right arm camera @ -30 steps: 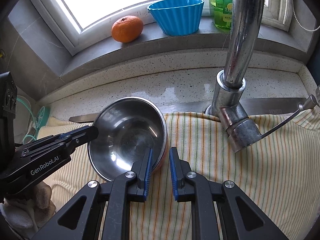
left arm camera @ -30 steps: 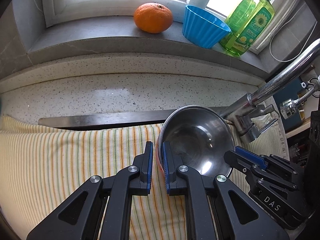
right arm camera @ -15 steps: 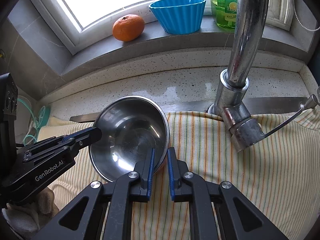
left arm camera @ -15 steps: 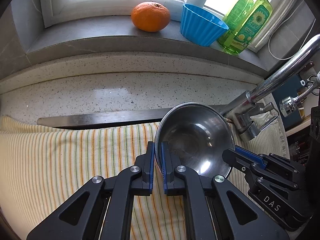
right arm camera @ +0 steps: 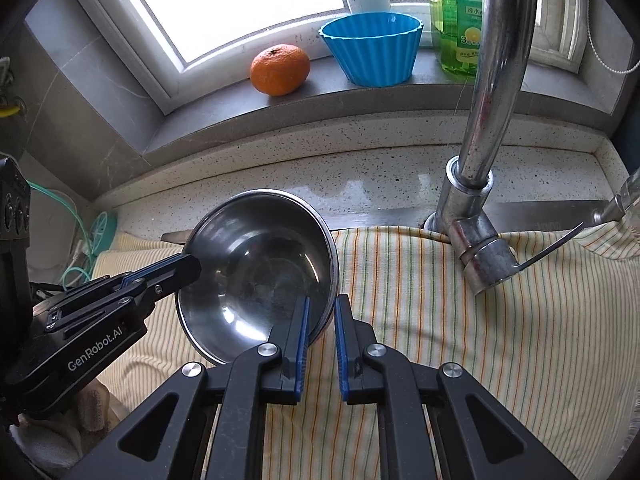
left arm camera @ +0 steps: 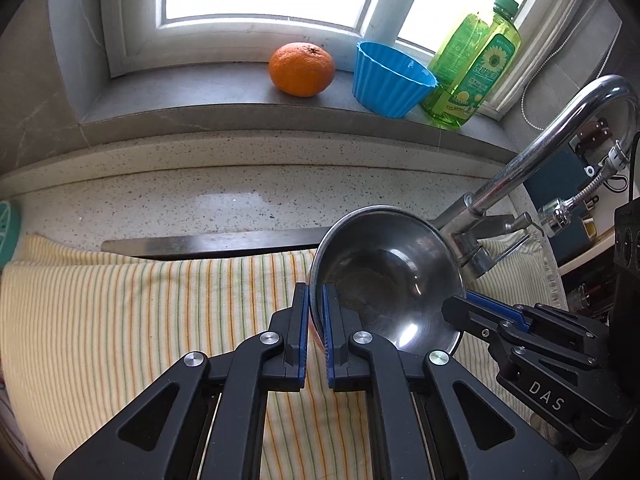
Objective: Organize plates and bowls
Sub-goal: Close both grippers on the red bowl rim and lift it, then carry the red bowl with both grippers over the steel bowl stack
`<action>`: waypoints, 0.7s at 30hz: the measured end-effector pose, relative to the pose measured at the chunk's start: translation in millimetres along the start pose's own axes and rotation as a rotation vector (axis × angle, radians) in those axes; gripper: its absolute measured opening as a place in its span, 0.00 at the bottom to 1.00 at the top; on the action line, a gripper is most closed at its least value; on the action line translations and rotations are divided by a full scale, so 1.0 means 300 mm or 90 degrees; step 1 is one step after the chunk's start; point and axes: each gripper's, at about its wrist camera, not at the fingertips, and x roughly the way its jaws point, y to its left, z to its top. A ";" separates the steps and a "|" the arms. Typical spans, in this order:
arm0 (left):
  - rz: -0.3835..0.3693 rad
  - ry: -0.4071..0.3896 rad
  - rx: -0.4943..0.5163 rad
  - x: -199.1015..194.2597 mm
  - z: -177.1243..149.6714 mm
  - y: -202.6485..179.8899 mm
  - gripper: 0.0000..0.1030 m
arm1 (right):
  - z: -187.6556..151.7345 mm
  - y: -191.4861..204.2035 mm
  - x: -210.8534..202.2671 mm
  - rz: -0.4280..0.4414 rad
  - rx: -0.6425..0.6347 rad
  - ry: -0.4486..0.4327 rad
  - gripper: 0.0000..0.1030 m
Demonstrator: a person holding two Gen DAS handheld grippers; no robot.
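The steel bowl [left arm camera: 384,276] sits between the two tools above the striped cloth [left arm camera: 120,320], beside the faucet [right arm camera: 476,216]. The left tool [left arm camera: 315,300] is clamped on the bowl's left rim. The right tool [right arm camera: 320,308] is clamped on the opposite rim, one pad inside and one outside.

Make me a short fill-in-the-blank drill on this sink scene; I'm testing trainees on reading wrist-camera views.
1. Both the left gripper and the right gripper are shut on the rim of the steel ____.
2. On the windowsill, the fruit left of the blue cup is an ____.
3. The cloth under the grippers has a ____ pattern.
4. The bottle of dish soap is ____ in colour.

Missing words: bowl; orange; striped; green
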 end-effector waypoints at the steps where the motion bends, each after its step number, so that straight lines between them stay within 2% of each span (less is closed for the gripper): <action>1: 0.000 -0.004 0.000 -0.012 -0.001 -0.002 0.05 | 0.000 0.007 -0.014 0.001 -0.002 -0.003 0.11; 21: 0.005 -0.073 -0.002 -0.350 -0.123 0.050 0.05 | -0.091 0.217 -0.276 0.042 -0.042 -0.040 0.10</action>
